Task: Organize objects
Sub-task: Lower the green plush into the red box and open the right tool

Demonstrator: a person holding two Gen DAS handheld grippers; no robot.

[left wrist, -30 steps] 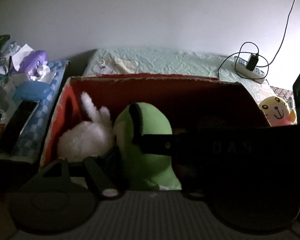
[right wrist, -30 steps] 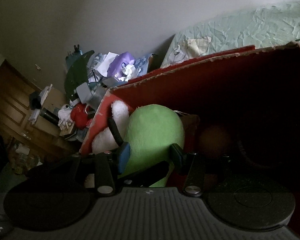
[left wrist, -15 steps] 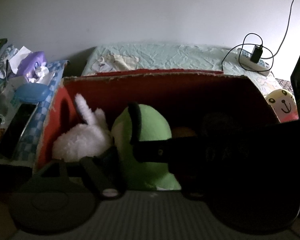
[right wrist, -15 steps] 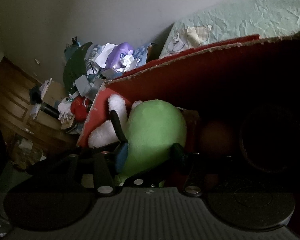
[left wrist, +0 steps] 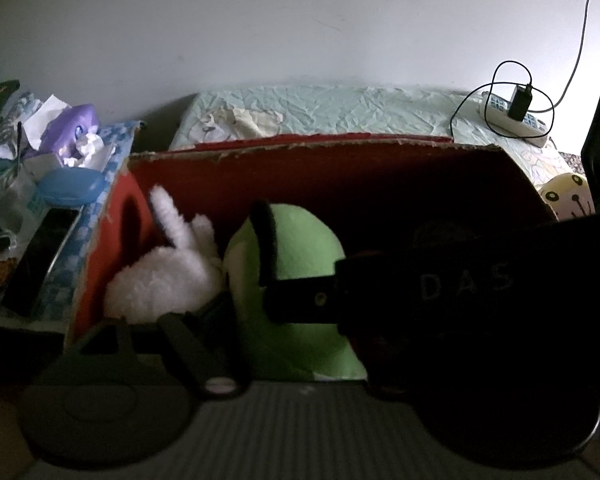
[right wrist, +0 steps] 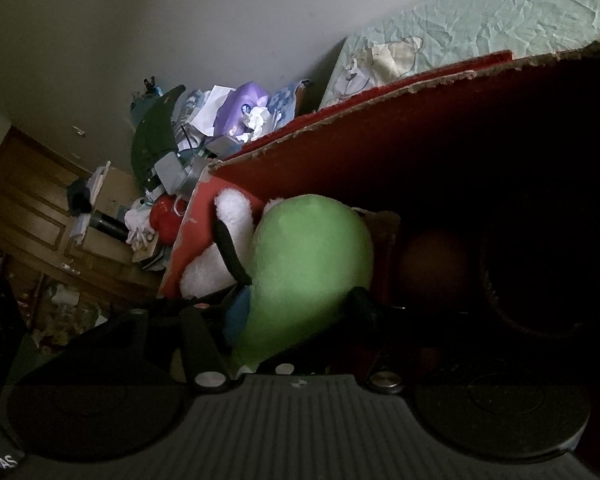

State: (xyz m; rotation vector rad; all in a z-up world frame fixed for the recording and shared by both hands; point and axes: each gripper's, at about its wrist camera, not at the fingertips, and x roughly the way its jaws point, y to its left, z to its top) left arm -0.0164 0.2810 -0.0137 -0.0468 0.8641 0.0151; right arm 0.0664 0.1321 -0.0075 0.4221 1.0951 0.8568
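Note:
A red cardboard box [left wrist: 320, 176] [right wrist: 380, 128] holds a white plush toy [left wrist: 164, 280] [right wrist: 236, 216] at its left end and a green plush toy [left wrist: 304, 248] [right wrist: 312, 256] beside it. My right gripper [right wrist: 298, 310] is shut on the green plush toy, one finger on each side of it, just inside the box. In the left wrist view its black housing [left wrist: 460, 280] crosses from the right and reaches the green toy. My left gripper [left wrist: 304, 332] sits at the box's near edge. Only its left finger [left wrist: 192, 344] shows; the other is hidden behind the right gripper.
Deeper in the box lie a brownish ball [right wrist: 432, 264] and a dark round thing [right wrist: 540, 272]. Left of the box is a heap of clutter with a purple toy [left wrist: 76, 128] and a blue case [left wrist: 70, 186]. Behind are a pale green bed [left wrist: 340, 108] with a power strip [left wrist: 516, 116], and a yellow plush face [left wrist: 568, 200].
The right gripper, still holding the green plush toy, has eased slightly left and lower in the box. The left wrist view has risen a little over the box.

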